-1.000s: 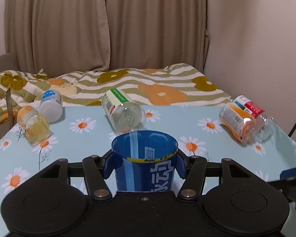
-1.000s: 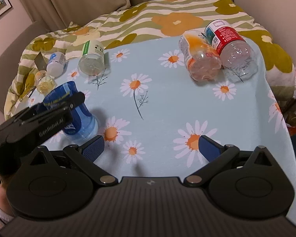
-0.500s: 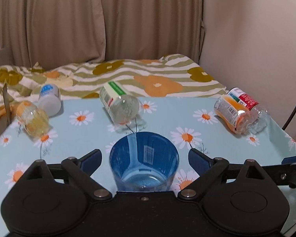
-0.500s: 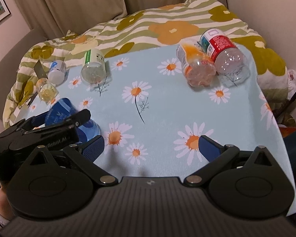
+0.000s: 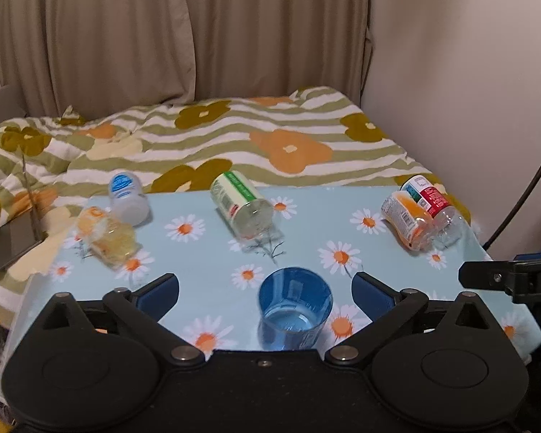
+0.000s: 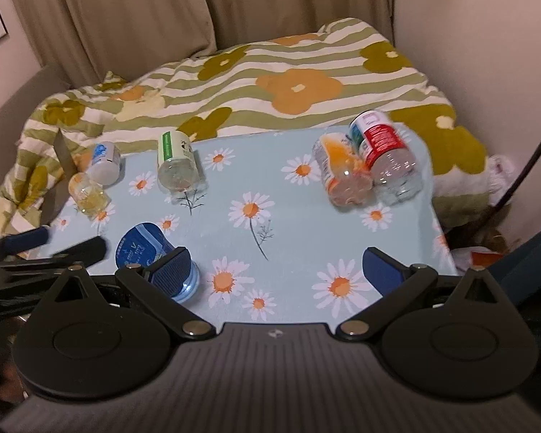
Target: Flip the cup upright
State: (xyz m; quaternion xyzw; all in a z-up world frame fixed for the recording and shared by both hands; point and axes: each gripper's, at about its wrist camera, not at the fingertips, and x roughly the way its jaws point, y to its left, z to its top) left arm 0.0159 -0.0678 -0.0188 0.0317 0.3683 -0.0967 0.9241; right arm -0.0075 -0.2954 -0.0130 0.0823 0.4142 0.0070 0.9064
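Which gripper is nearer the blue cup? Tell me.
Left. The left gripper straddles the blue cup, open and not touching. The right gripper is open, off to the cup's right.

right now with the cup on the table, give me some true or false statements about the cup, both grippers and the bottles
1. The blue cup stands upright with its open mouth up. True.
2. The left gripper is clamped on the cup. False: its jaws are spread wide, clear of the cup on both sides.
3. The right gripper holds a bottle. False: it is open and holds nothing.
4. The green-label bottle lies on its side on the daisy tablecloth. True.
5. The orange-label bottle and red-label bottle lie side by side. True.
6. The cup is full of orange juice. False: its bottom shows through and no juice is visible.
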